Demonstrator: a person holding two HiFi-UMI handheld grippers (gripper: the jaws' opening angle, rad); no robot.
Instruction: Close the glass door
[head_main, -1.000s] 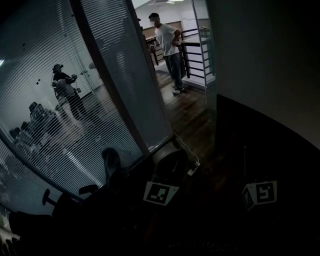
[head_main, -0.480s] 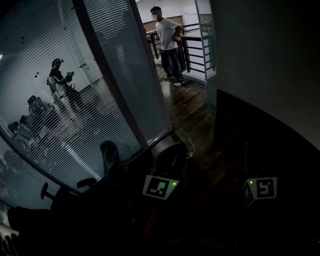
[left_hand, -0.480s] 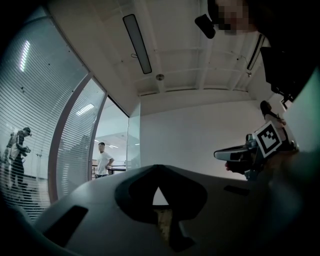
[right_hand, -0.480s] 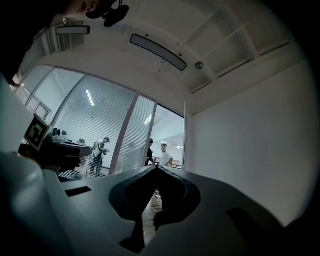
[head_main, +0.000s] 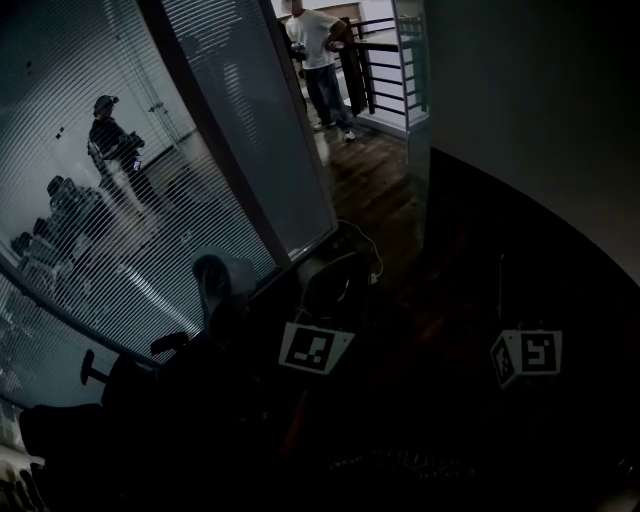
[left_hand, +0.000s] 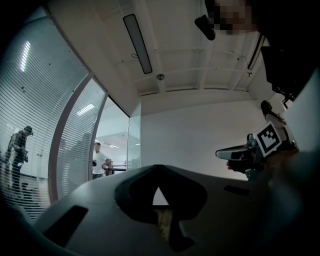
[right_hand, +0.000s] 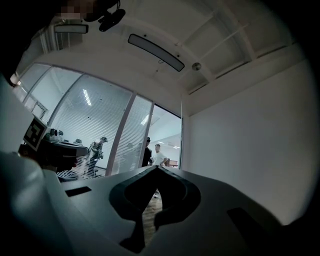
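The glass door (head_main: 255, 120), a tall panel with fine frosted stripes, stands swung open beside a dark post (head_main: 205, 140). The gap between its edge and the wall opens onto a lit corridor. Both grippers are low in the dark foreground of the head view, and only their marker cubes show: left (head_main: 315, 348), right (head_main: 527, 355). They are well short of the door and touch nothing. In the left gripper view, my left gripper (left_hand: 159, 166) has its tips together, with the door (left_hand: 80, 145) far off to the left. My right gripper (right_hand: 157, 168) is likewise shut and holds nothing.
A person in a white shirt (head_main: 315, 50) stands in the corridor by a dark railing (head_main: 385, 60). Another person (head_main: 110, 150) is behind the striped glass wall. A dark office chair (head_main: 215, 290) and a floor cable (head_main: 365, 260) lie near the door. A plain wall (head_main: 530, 120) is on the right.
The doorway and both people have slid upward in the head view. Both marker cubes have risen a little in the frame. The door panel has not swung.
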